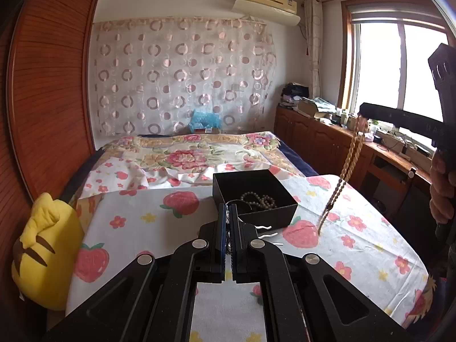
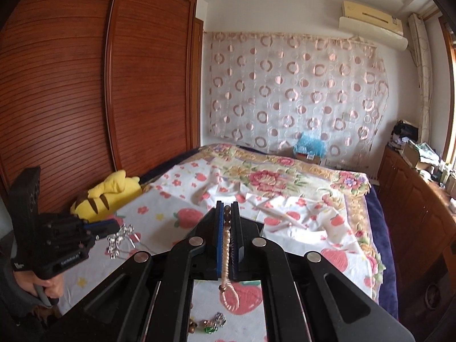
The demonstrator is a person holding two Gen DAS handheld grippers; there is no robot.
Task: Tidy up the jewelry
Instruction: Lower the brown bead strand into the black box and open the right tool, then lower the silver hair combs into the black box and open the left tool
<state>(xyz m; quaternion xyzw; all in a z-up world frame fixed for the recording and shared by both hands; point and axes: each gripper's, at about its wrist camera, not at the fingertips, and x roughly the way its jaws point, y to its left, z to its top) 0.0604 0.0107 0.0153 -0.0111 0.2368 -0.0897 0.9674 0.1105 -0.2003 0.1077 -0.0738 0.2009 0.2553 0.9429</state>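
Bedroom with slatted wooden wardrobe (image 2: 85, 85); strawberry-print cloth surface (image 1: 136, 208) carries an open black square box (image 1: 253, 196). Left gripper (image 1: 228, 222) jaws clamp a silver chain (image 2: 119, 240); right gripper (image 2: 227, 225) jaws grip a dangling golden beaded strand (image 1: 349, 165).

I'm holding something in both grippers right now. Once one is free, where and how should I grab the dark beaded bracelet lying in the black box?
Come straight down from above: the black box is open-topped and its walls block any side approach. The dark beaded bracelet lies bunched on the floor toward the near right corner. Probably pinch across a raised loop of beads at the middle of the pile, fingers clear of the walls.
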